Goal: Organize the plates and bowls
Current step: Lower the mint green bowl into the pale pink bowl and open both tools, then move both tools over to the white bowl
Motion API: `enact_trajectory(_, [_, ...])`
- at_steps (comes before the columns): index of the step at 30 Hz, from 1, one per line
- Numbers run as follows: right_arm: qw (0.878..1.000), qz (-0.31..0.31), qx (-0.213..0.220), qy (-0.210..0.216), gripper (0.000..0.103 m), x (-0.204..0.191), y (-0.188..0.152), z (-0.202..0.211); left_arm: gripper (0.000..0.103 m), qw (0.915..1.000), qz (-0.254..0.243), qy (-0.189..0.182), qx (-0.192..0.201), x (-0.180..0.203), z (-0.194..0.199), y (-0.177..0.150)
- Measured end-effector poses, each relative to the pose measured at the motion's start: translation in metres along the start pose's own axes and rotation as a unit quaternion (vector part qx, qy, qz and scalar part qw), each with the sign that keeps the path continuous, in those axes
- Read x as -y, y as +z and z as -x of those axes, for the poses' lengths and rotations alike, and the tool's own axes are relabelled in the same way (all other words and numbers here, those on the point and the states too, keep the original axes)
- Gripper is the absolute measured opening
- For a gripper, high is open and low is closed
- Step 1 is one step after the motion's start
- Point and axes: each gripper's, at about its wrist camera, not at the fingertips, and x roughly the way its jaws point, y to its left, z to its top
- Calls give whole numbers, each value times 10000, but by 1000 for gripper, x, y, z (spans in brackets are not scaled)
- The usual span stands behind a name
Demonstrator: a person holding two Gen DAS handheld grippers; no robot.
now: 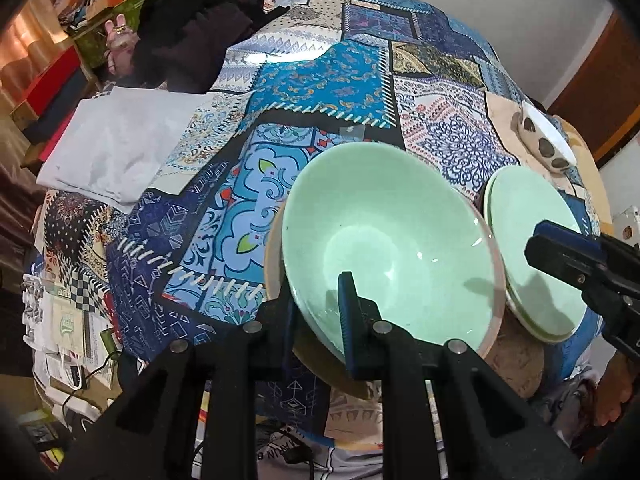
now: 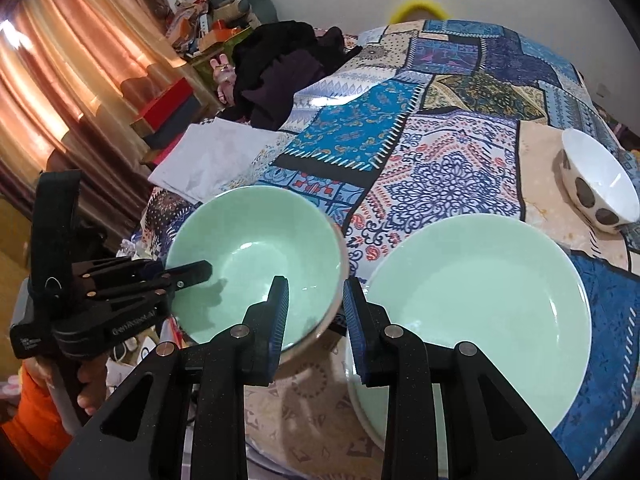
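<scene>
In the left wrist view, the left gripper [image 1: 320, 312] is clamped on the near rim of a pale green glazed ceramic bowl [image 1: 392, 248], one finger inside and one outside, and the bowl tilts over the patchwork blue patterned tablecloth [image 1: 320, 88]. Just right of this bowl lies a pale green round plate [image 1: 536, 248], with the black right gripper [image 1: 560, 256] above it. Beyond the plate sits a white bowl with grey spots [image 1: 544, 144]. Left of the green bowl, further back, lies a folded white cloth [image 1: 120, 148].

In the right wrist view, the right gripper [image 2: 316, 320] has its jaws slightly apart with nothing between them, hovering between the green bowl [image 2: 256, 260] and the plate [image 2: 480, 300]. The left gripper [image 2: 200, 270] grips the bowl's left rim. The spotted bowl [image 2: 596, 184] stands behind the plate.
</scene>
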Motion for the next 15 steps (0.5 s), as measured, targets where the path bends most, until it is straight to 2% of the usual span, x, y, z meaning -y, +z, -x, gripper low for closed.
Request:
enact_trajectory(3, [9999,-70,70,-46,27,8,0,6,25,9999,-23,62,86,1,7,2])
enact_trajectory(6, [9997,-127,158,-107,32,15,1,15,33,9997,-55,78,234,4,18,5])
enact_trajectory(15, [9965,-257,667,-438,46,45,1,56,34,9997,127,110,179,9,25,17])
